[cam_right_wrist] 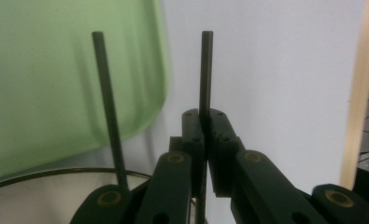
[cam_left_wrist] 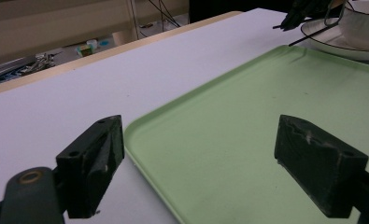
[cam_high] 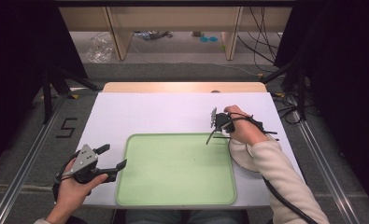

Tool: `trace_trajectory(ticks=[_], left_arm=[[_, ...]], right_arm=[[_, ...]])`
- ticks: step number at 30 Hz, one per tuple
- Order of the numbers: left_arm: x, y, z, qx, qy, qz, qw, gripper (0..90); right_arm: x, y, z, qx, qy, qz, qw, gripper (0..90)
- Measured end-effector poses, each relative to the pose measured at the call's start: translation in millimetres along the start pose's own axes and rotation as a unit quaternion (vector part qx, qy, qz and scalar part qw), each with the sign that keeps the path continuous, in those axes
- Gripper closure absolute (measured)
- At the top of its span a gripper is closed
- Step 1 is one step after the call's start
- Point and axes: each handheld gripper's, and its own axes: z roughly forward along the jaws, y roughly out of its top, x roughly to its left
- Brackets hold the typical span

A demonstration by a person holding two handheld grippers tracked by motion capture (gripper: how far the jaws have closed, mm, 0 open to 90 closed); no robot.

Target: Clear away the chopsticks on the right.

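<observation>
One dark chopstick (cam_right_wrist: 205, 70) is clamped between the closed jaws of the right gripper (cam_right_wrist: 204, 116), a second chopstick (cam_right_wrist: 108, 112) leaning on the plate (cam_right_wrist: 42, 175) beside; green tray (cam_high: 175, 168) bare; left gripper (cam_high: 108, 157) held open at its left edge.

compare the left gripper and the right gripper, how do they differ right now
The left gripper has its black jaws spread wide and holds nothing; the right gripper has its jaws shut on a thin dark stick. The left gripper hovers at the left edge of the pale green rectangular tray; the right gripper sits past the tray's right edge, above a white plate. Both are black, hand-held and trail a cable.
</observation>
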Motion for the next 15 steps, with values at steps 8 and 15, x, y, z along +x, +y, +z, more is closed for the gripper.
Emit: trace_trajectory(ticks=[8,15], left_arm=[[-0.6,-0.1,-0.2,-0.001,0.001,-0.006,1.0,15.8],[0.2,0.2,-0.4,-0.001,0.001,0.0,1.0,15.8]], right_arm=[[-13.4,3.5,-26.8,-0.048,-0.055,0.015,0.9972,87.8],[-19.0,6.2,-47.6,-0.099,-0.087,0.042,0.9904,87.8]])
